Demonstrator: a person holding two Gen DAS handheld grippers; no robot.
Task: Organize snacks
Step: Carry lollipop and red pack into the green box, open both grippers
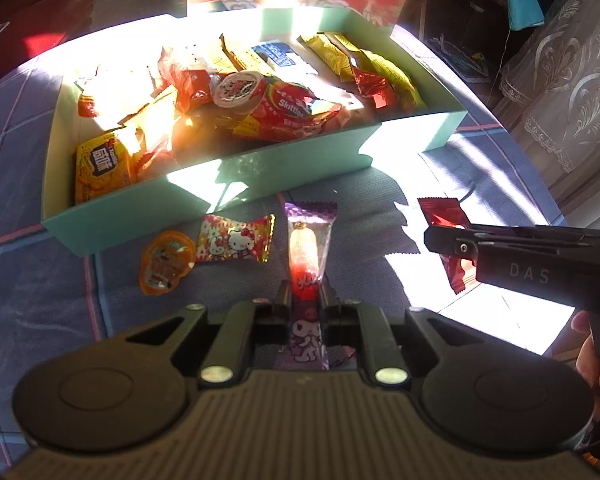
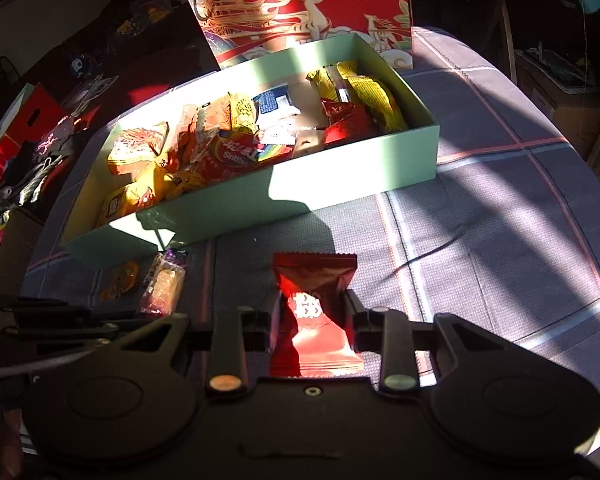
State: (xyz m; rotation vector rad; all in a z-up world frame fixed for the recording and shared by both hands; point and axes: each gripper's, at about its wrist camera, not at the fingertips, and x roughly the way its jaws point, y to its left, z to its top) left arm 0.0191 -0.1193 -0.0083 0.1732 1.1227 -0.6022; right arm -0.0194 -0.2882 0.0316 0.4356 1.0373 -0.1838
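A long purple-ended clear-wrapped candy stick (image 1: 309, 264) lies lengthwise between the jaws of the left gripper (image 1: 305, 292), which are closed in against its sides and appear clamped on it; its far end reaches toward the mint-green cardboard box (image 1: 228, 184) ahead. The left wrist view shows two more loose sweets on the grey-blue checked cloth surface (image 1: 60, 300) just left of the stick: a red and yellow cartoon-cat candy wrapper (image 1: 236, 240) and an orange jelly cup (image 1: 164, 262), both near the box's front wall. A shiny red twisted candy wrapper (image 2: 316, 312) sits between the jaws of the right gripper (image 2: 314, 320); in the right wrist view the jaws touch its pinched middle, so they look clamped on it, while its flared far end fans out beyond the tips. The left wrist view shows that gripper side-on, the red wrapper poking out above and below it, which the right view cannot show. The box is filled with mixed snack packets (image 2: 228, 152), red, orange and yellow. Only the right wrist view clearly shows the tall red gift box with gold deer and pavilion artwork (image 2: 300, 8) standing behind the green box. Strong sunlight washes out parts of the box contents.
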